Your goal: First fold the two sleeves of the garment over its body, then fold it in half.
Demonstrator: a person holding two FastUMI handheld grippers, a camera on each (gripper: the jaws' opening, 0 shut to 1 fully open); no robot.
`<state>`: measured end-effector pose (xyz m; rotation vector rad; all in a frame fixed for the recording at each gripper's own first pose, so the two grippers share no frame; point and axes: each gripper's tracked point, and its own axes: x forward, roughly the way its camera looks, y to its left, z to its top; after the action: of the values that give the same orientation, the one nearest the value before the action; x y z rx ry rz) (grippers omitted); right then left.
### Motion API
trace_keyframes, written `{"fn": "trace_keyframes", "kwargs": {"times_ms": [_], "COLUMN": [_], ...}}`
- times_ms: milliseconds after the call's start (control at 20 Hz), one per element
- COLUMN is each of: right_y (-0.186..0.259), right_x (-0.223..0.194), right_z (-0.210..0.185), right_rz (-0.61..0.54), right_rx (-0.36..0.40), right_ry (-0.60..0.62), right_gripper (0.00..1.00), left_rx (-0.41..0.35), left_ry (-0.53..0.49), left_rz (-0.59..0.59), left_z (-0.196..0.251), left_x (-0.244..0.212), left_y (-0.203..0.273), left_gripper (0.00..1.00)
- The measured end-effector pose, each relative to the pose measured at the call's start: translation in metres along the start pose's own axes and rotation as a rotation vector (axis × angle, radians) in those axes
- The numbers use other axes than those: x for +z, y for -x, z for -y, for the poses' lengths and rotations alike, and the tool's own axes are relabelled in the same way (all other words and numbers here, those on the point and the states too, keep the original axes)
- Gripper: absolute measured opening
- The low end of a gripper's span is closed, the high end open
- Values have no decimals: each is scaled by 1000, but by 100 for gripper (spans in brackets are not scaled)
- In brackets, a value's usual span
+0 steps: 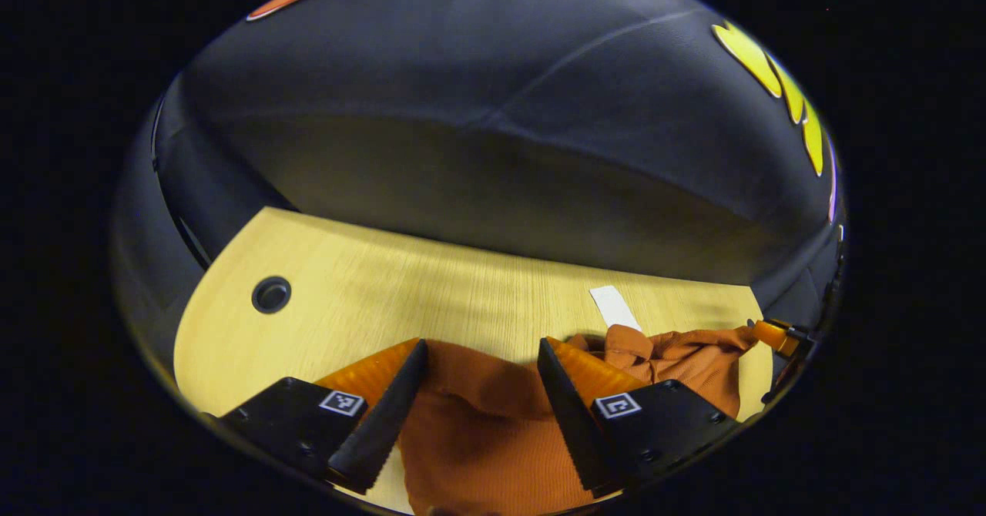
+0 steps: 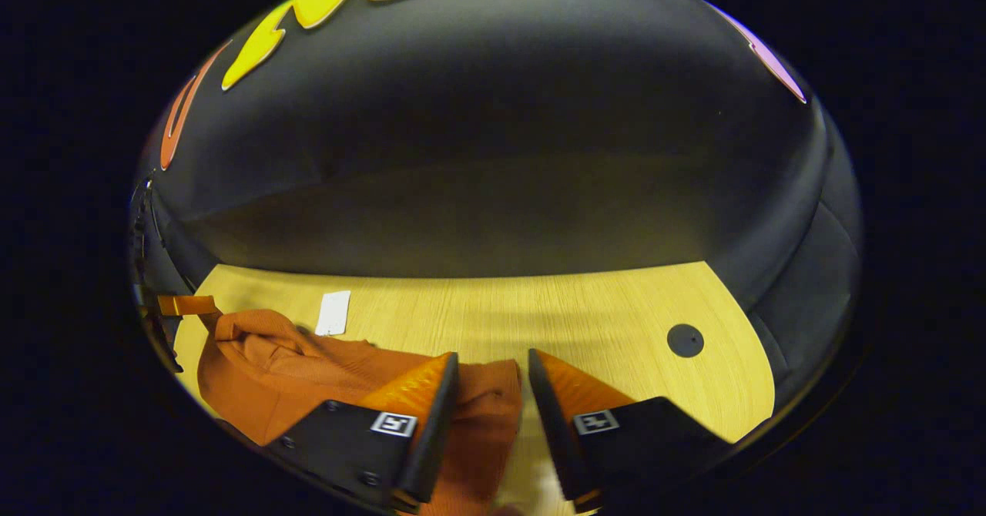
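Note:
A rust-orange garment lies bunched on the wooden table. In the left gripper view, my left gripper stands open just above it, with cloth lying in the wide gap between its fingers. Folds of the garment run right to the other gripper at the table's edge. In the right gripper view, my right gripper is open with a narrower gap, and an edge of the garment lies between its fingers. The bulk of the cloth is heaped to the left, reaching the other gripper.
A small white label is stuck to the table behind the garment. A round black cable hole sits in each far corner area. The black booth wall closes the table's far side.

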<state>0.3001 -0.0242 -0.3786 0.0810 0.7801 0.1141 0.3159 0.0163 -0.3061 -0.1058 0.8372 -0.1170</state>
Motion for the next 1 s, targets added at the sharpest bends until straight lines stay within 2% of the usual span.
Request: {"fn": "trace_keyframes", "kwargs": {"times_ms": [50, 100, 200, 350, 500, 600, 750, 850, 1000], "right_y": [8, 19, 42, 86, 153, 201, 268, 316, 365], "right_x": [4, 9, 21, 56, 100, 127, 159, 164, 160], "right_z": [-2, -7, -11, -21, -35, -53, -74, -84, -96], "right_rz": [5, 2, 33, 144, 289, 392, 539, 603, 639], "right_rx": [4, 18, 24, 17, 7, 29, 54, 55, 62], "right_ry": [9, 4, 11, 32, 62, 63, 39, 49, 40], "right_gripper": [65, 73, 82, 83, 82, 83, 83, 82, 83], "left_rx": [7, 22, 43, 42, 40, 30, 17, 6, 19], "left_ry": [-15, -30, -52, -83, -70, -74, -142, -161, -143], "left_rz": [8, 28, 119, 294, 437, 526, 657, 716, 755], "left_z": [1, 1, 11, 32, 53, 77, 100, 111, 115], "left_x": [4, 10, 39, 75, 104, 120, 133, 137, 132], "left_y": [6, 9, 29, 78, 134, 170, 239, 283, 321], "left_gripper": [99, 99, 100, 99, 99, 99, 98, 100, 98]}}
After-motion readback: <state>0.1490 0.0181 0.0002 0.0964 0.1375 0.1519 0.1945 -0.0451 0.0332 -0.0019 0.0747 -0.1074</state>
